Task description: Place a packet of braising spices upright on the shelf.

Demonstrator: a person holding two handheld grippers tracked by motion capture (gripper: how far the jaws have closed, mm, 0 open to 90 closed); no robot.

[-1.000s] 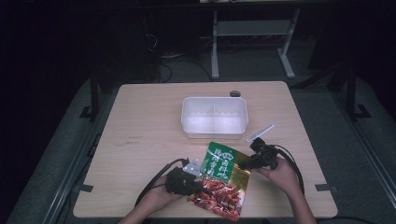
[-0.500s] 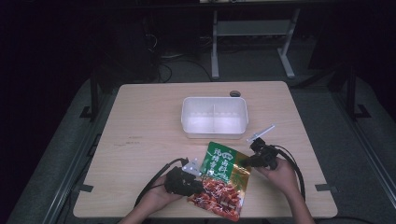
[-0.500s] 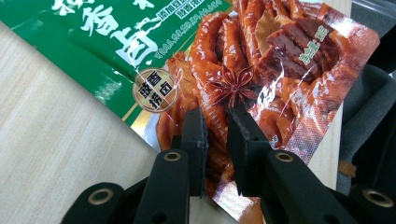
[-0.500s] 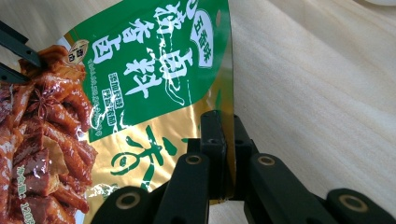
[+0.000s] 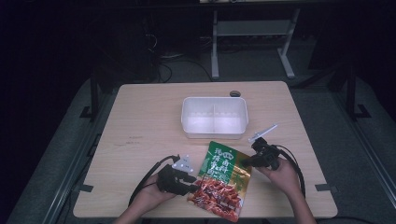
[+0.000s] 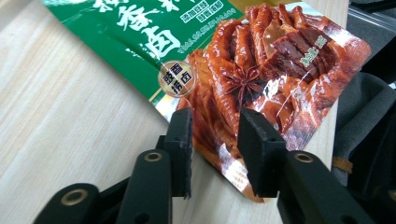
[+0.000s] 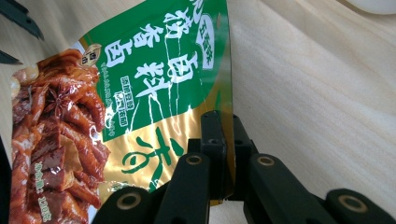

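At the table's near edge, a green-and-red snack pouch (image 5: 222, 179) lies flat. Its right edge is seen clamped between the right gripper (image 7: 226, 140)'s jaws. The left gripper (image 6: 215, 140)'s jaws have just been opening; the pouch's corner sits between them, unpressed. Farther off stands a white divided container (image 5: 214, 116).

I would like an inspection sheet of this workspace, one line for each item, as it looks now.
Surface: pale wooden table, a dark round hole near its far edge.
Job's things: green and red food pouch lies flat at the near edge.
Clutter: white two-compartment container; a thin pale stick beside it.
Grippers: right gripper shut on the pouch's edge; left gripper has just been opening, jaws apart around the pouch's corner.
Cables: black cable trails from the left gripper.
Surroundings: dark floor, grey metal frame behind.
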